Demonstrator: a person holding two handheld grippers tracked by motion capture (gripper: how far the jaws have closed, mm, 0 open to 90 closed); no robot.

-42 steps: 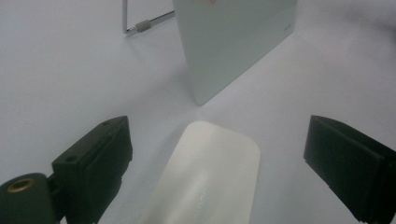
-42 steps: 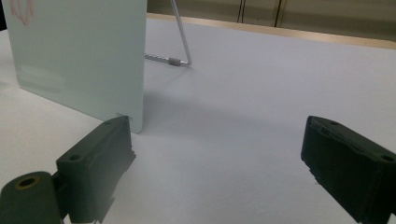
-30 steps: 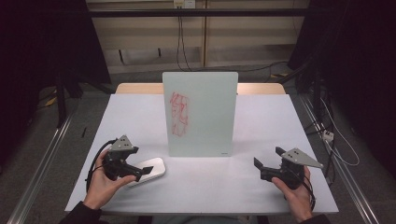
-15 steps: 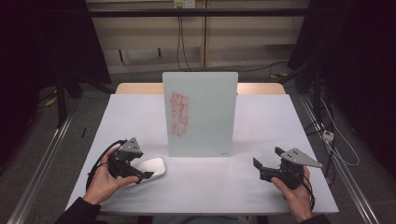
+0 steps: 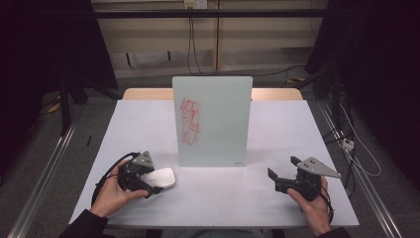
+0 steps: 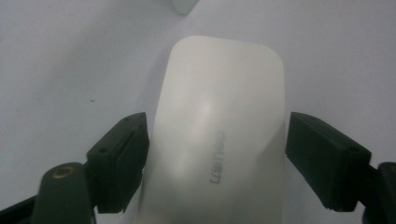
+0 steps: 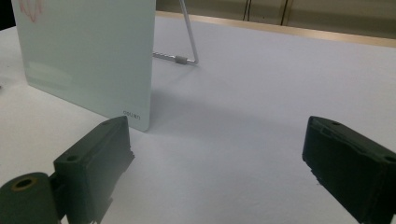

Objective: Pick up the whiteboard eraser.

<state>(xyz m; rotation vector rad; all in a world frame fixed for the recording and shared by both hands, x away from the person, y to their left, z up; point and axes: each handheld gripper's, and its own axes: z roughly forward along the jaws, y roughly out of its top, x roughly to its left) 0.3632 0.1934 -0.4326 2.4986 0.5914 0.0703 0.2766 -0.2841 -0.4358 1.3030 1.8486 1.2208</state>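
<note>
At the lower left of the high view, the left gripper (image 5: 154, 184) has its jaws spread around the white eraser (image 5: 161, 177) lying on the table (image 5: 223, 198). One jaw touches its side and the other stands apart, so an uneven closing could push the smooth eraser sideways. The right gripper (image 5: 282, 174) rests spread and empty at the lower right.

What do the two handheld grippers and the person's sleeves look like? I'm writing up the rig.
The left gripper and right gripper are matte black pistol-shaped tools, each topped by a grey three-cornered plate. A black cable loops from the left one. Close up, the jaws are blocky black pads with small screw holes, on arms with a brass-ringed pivot. Dark sleeves cover the forearms.
</note>
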